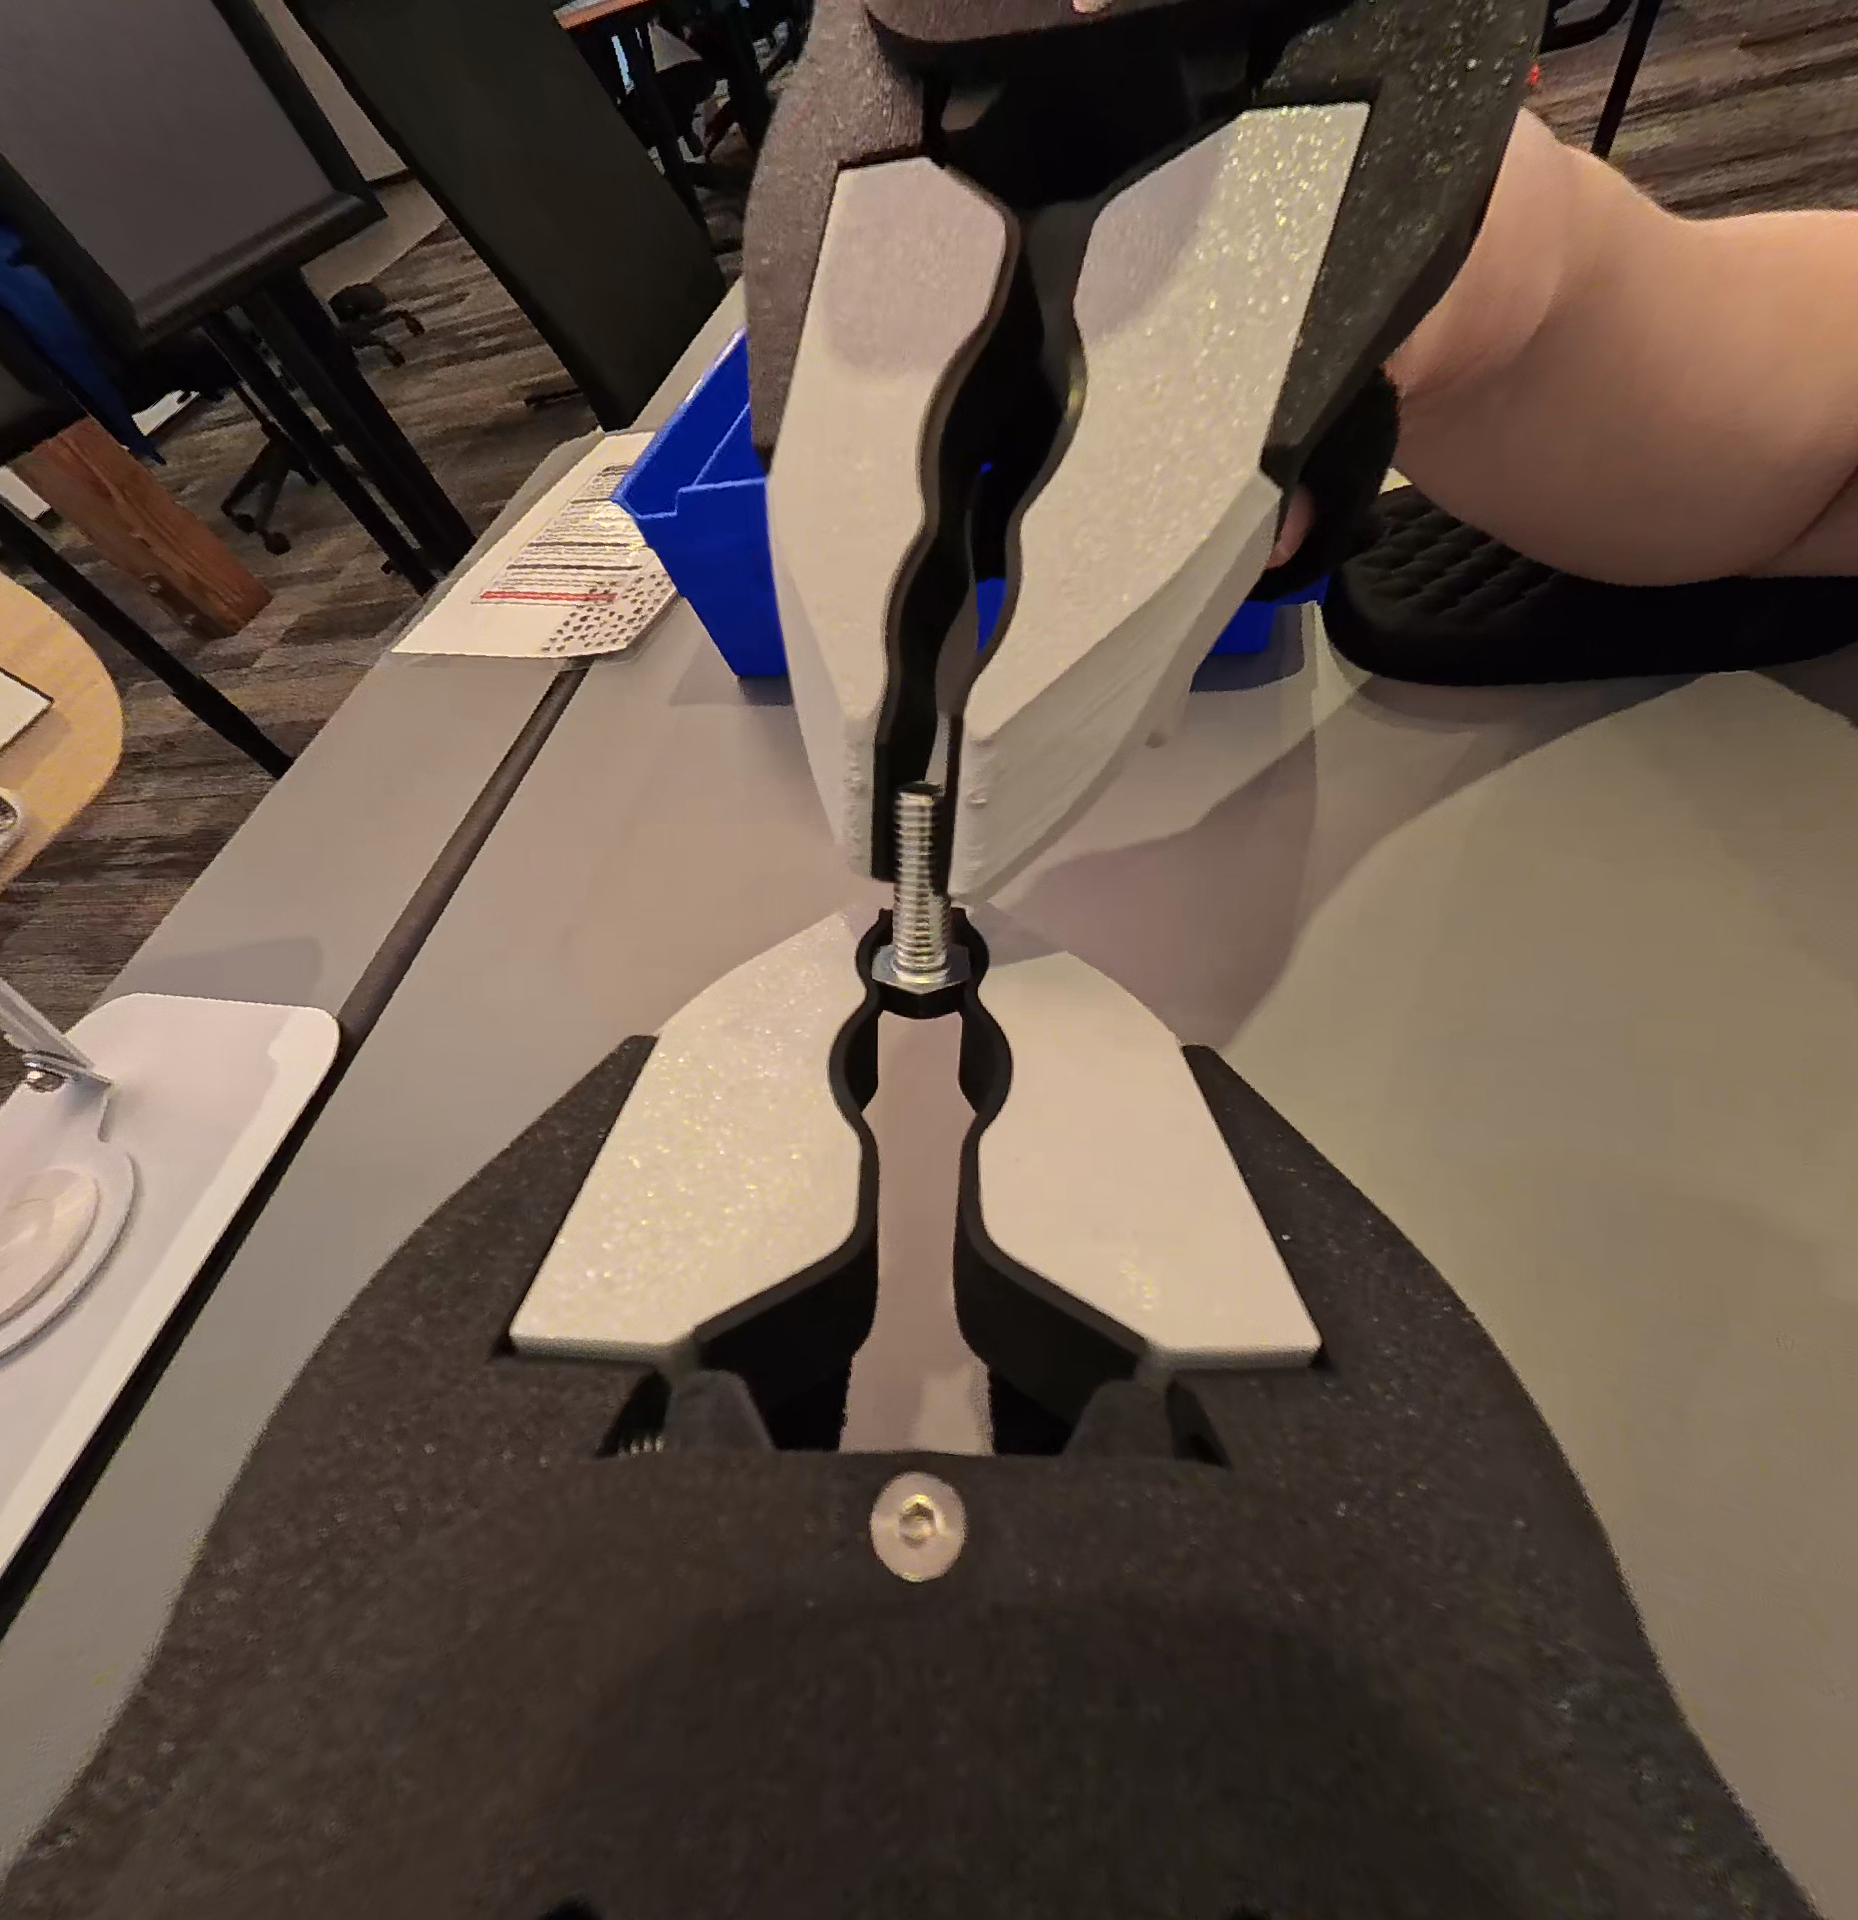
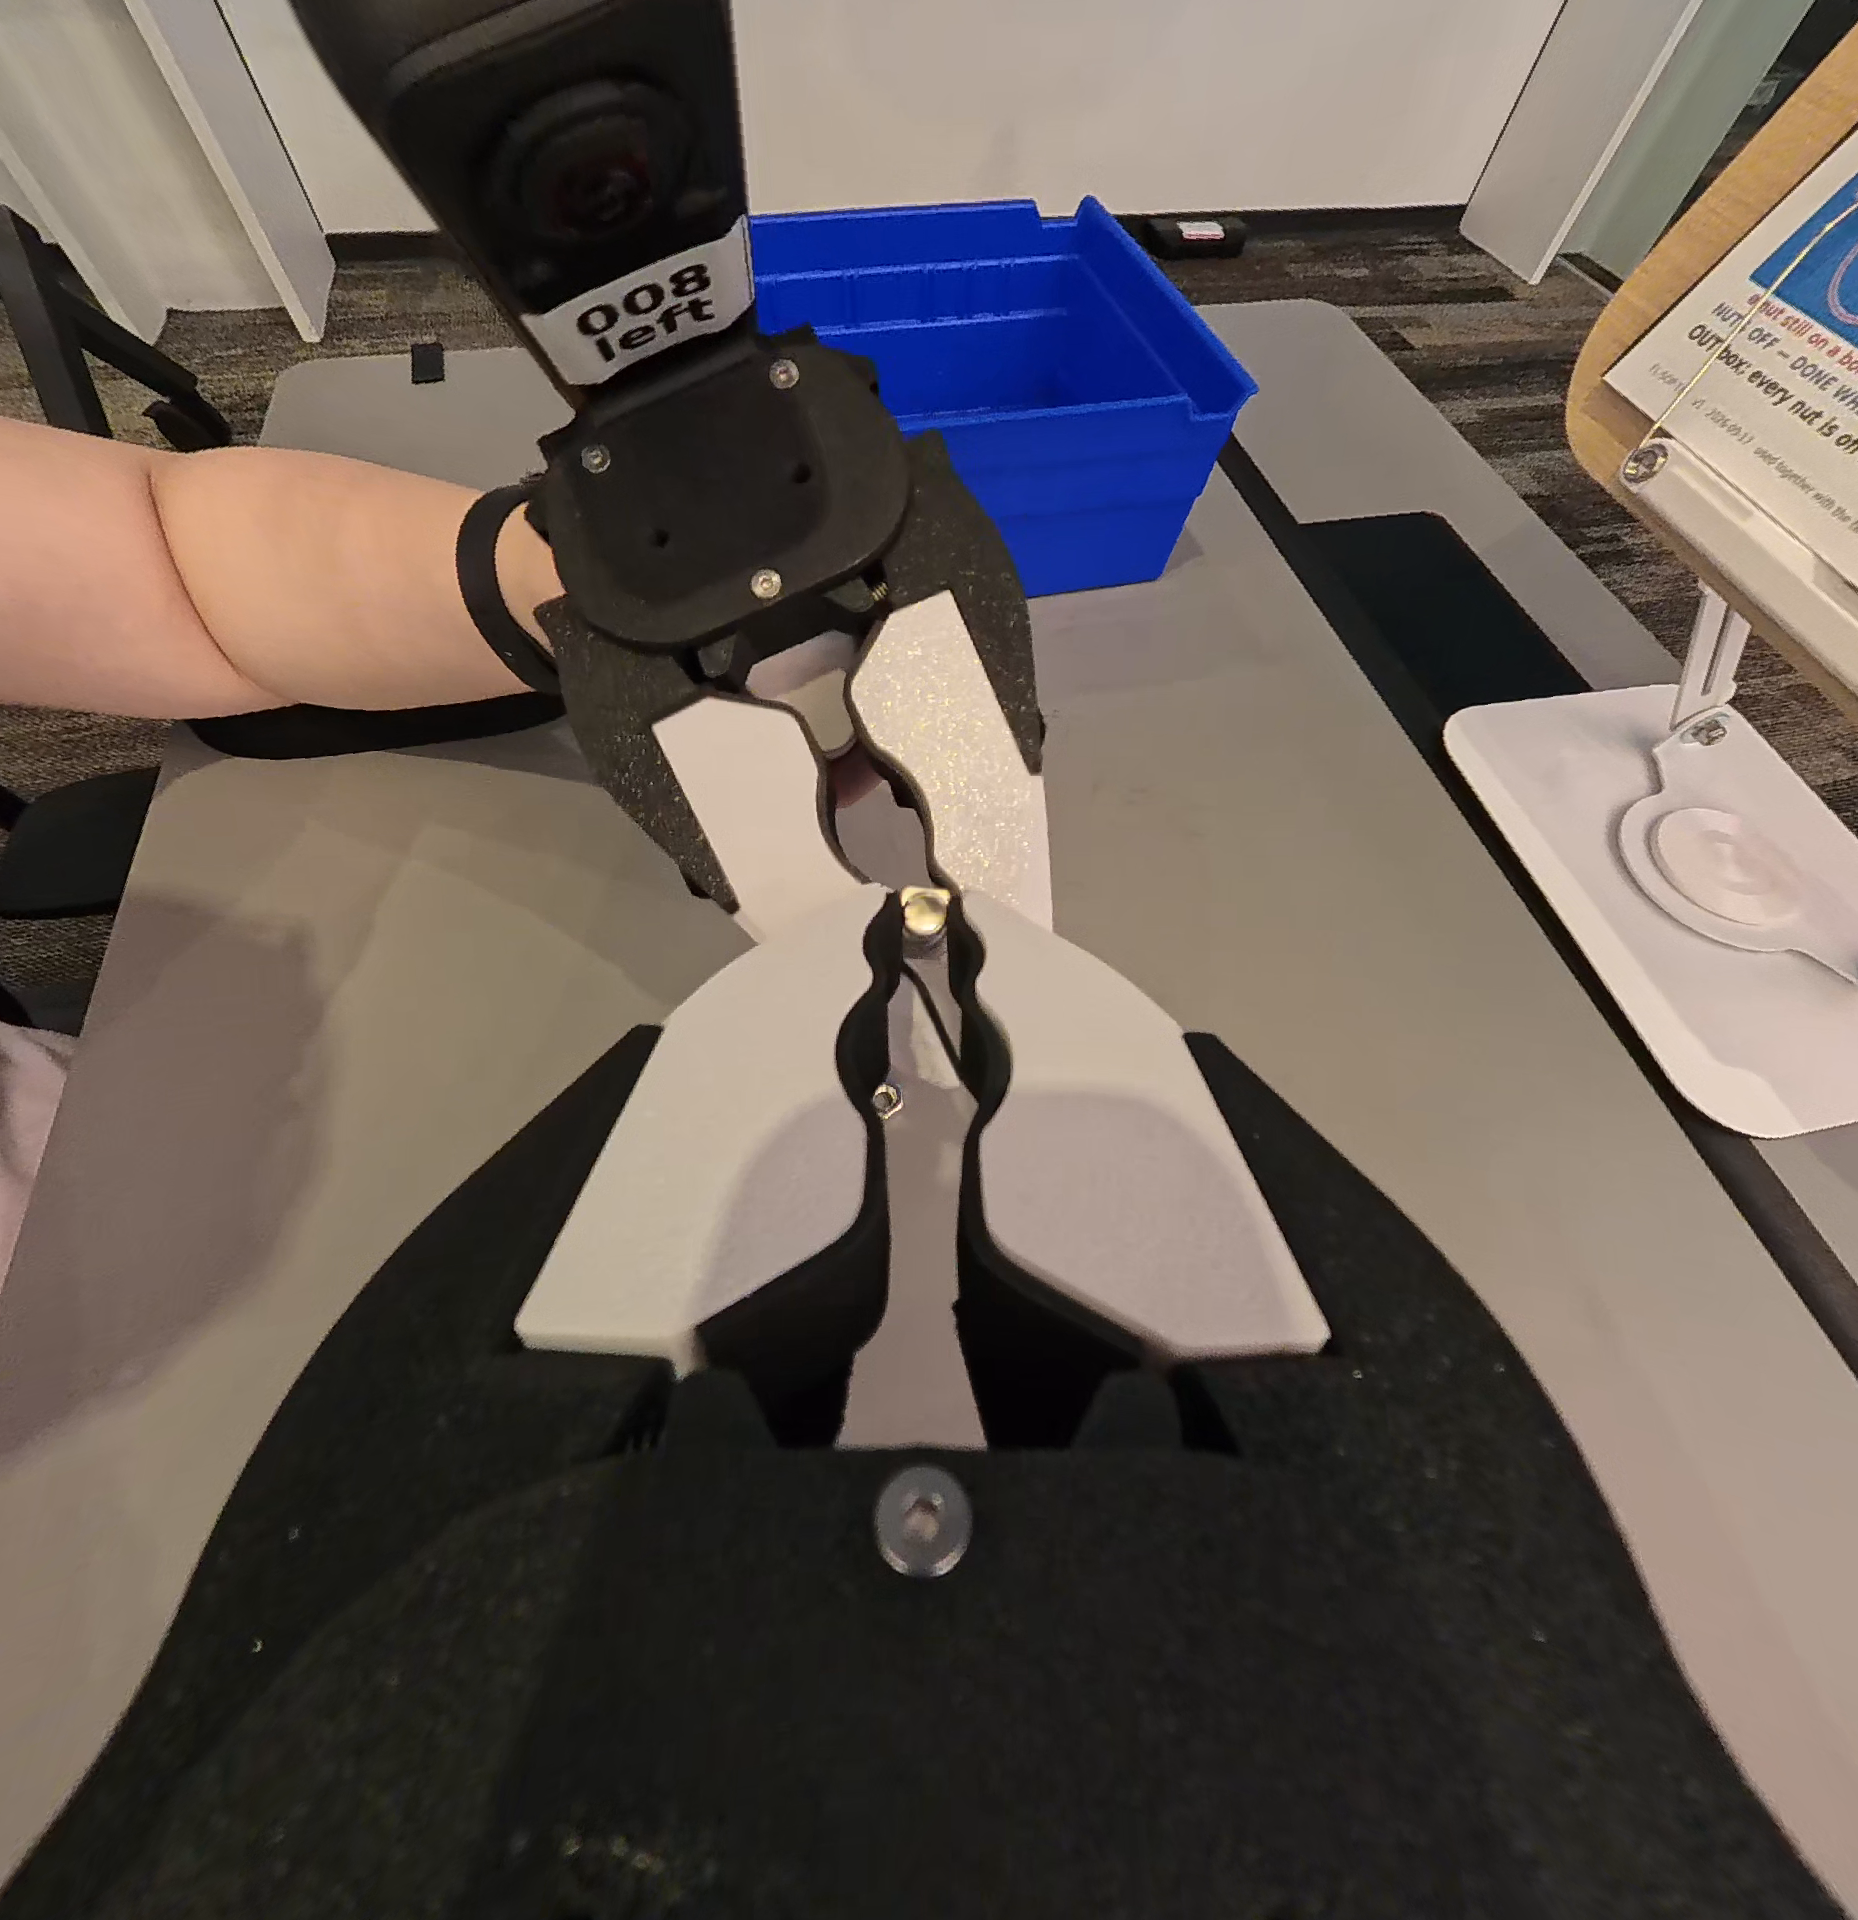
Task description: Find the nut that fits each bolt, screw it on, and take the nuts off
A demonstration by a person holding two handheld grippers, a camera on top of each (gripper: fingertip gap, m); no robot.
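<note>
The left gripper point(image 1: 920, 982) is clenched on a silver hex nut point(image 1: 920, 971), which sits in the small notch at the very tips of its grey fingers point(image 1: 738, 1153). A threaded bolt point(image 1: 923, 868) rises from that nut, its shank passing through the nut and its upper end entering the tips of the right gripper point(image 1: 920, 831), which comes in from the far side, pointing toward the camera. In the right wrist view, the right gripper point(image 2: 920, 920) is closed on the rounded head of the bolt point(image 2: 920, 914), held at the fingertip notch, with the left gripper point(image 2: 894, 883) meeting it tip to tip from the far side. A second, smaller nut point(image 2: 886, 1099) lies loose on the grey table point(image 2: 385, 935), seen through the gap between the right gripper's fingers, nearer than the held bolt. Beyond both grippers a blue bin point(image 2: 1008, 364) stands on the far part of the table, empty in the part that shows. To the right of the table, a white stand point(image 2: 1673, 883) carries a tilted instruction card point(image 2: 1787, 343). A person's forearm point(image 2: 229, 582) enters from the left behind the left gripper.
</note>
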